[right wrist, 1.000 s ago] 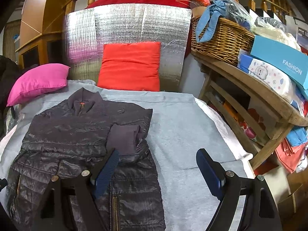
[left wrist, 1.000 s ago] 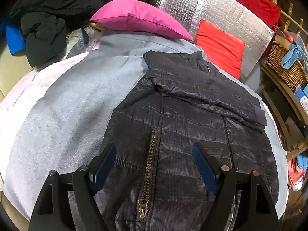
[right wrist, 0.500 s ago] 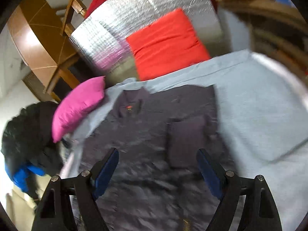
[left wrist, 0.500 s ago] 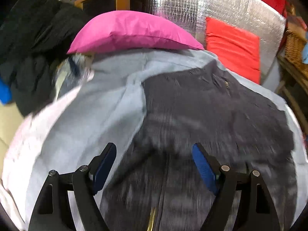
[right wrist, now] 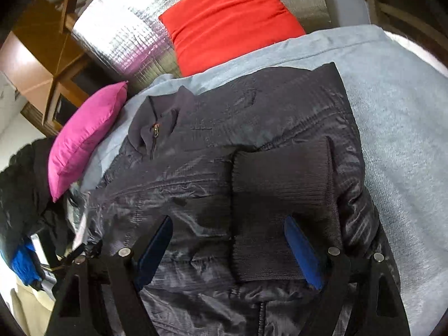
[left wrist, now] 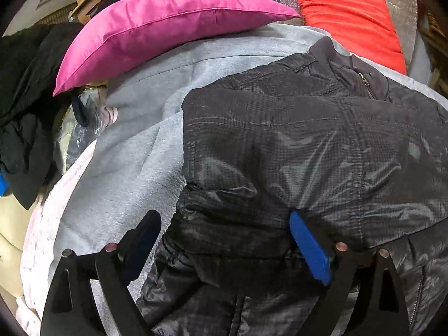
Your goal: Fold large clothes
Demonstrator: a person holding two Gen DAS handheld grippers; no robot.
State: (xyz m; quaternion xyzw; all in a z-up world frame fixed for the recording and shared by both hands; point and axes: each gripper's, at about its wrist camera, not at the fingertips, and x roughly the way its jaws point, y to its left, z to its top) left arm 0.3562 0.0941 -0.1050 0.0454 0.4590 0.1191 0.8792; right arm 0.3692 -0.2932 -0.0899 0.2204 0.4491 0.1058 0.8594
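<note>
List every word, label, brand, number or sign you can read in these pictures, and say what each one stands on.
None can be read in either view.
The black quilted jacket shows no readable print or label.
Its small collar zipper pull is too small to tell any marking.
The pink pillow and red cushion are plain.

Both tools are matte black plastic, each with two angular fingers shaped like open triangles. On the left gripper (left wrist: 224, 246) a bright blue pad lines the inner face of one finger, and its twin sits in shadow. Round silver rivets dot the finger joints. The right gripper (right wrist: 229, 247) is the same build, with blue pads (right wrist: 303, 254) inside and small metal pins at the hinges.
</note>
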